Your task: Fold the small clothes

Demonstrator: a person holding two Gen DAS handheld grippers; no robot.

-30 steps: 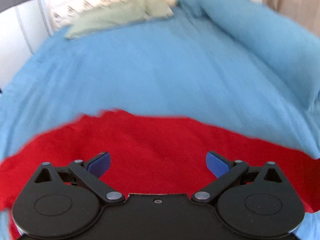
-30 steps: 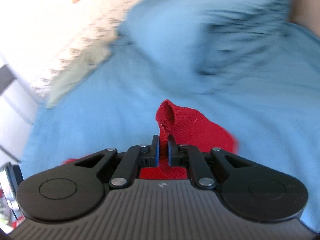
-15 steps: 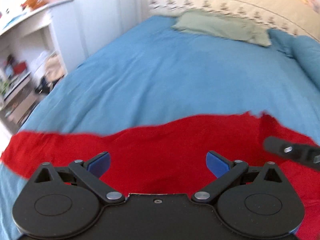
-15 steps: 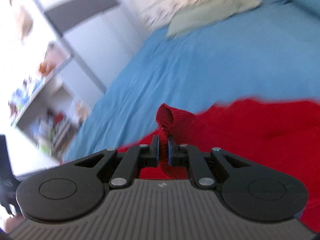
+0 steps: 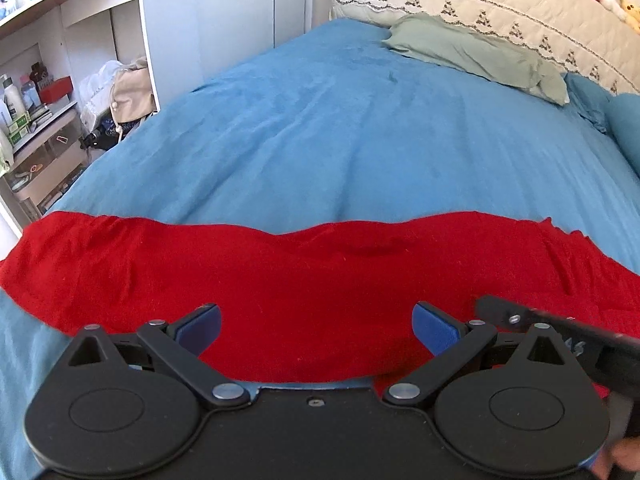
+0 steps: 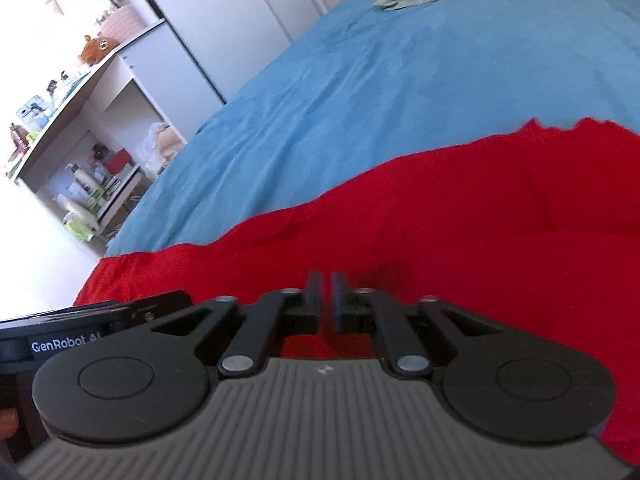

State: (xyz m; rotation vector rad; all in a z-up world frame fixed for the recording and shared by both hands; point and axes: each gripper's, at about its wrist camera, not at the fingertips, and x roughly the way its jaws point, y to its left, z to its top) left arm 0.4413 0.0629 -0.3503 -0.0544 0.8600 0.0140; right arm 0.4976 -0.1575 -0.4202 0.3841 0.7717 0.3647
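A: Left wrist view: what is shown?
B: The left gripper [image 5: 316, 322], jaws spread wide and grasping nothing, above a red garment [image 5: 304, 280] lying across the near part of a blue bedspread [image 5: 360, 128]. The right gripper [image 5: 486, 308] enters at lower right. A green pillow [image 5: 476, 54] lies by the headboard; shelves [image 5: 44, 92] stand at left.

A: Right wrist view?
B: The right gripper [image 6: 325, 300], jaws drawn together; red cloth shows in the narrow gap, though a grip cannot be confirmed. The garment [image 6: 460, 220] spreads beneath it.
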